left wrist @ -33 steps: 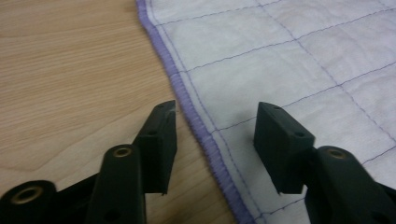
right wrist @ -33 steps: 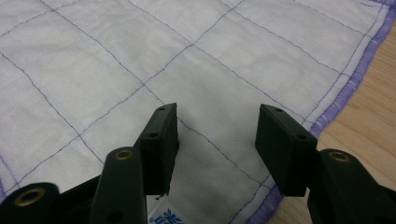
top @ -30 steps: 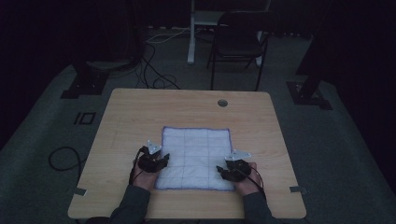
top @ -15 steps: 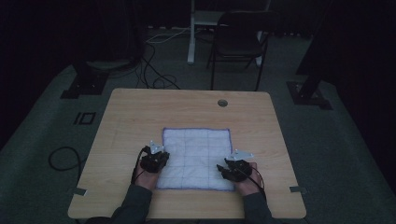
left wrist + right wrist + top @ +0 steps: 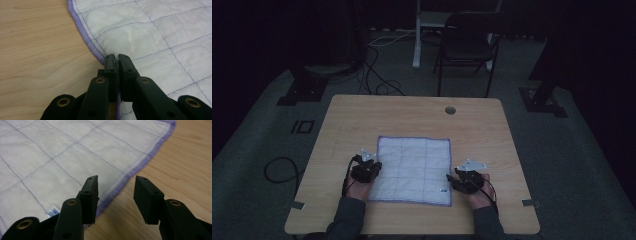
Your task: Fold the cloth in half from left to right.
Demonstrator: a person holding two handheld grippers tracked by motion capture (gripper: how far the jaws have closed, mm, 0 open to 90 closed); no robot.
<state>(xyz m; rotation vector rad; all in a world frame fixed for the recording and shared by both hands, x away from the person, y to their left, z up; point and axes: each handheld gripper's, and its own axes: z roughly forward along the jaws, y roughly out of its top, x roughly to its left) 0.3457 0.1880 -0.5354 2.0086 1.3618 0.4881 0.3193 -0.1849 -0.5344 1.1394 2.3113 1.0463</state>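
Item: white quilted cloth [image 5: 413,170] with purple hem, lying flat on the wooden surface [image 5: 362,115], nearer the surface's near edge than its far one and roughly centred between the side edges. A small label [image 5: 52,210] sits near the cloth's near right corner (print too small to read).

Left hand-held gripper [image 5: 366,170]: at the cloth's left hem. In the left gripper view its jaws have just been closing and now pinch the purple hem [image 5: 86,37] between the pads; the fabric bulges slightly ahead of the tips. The hem below the pinch is hidden by the jaws.

Right hand-held gripper [image 5: 464,181]: at the cloth's right hem near the near corner. The right gripper view shows its jaws apart, one over the cloth and one over bare wood, the hem running between them; whether the tips touch the surface cannot be told.

Surroundings: dim room, detail poor. A round cable hole [image 5: 450,110] near the far edge; a chair [image 5: 467,45] and floor cables [image 5: 379,75] beyond the surface. The person's forearms are cut off at the bottom of the high view.
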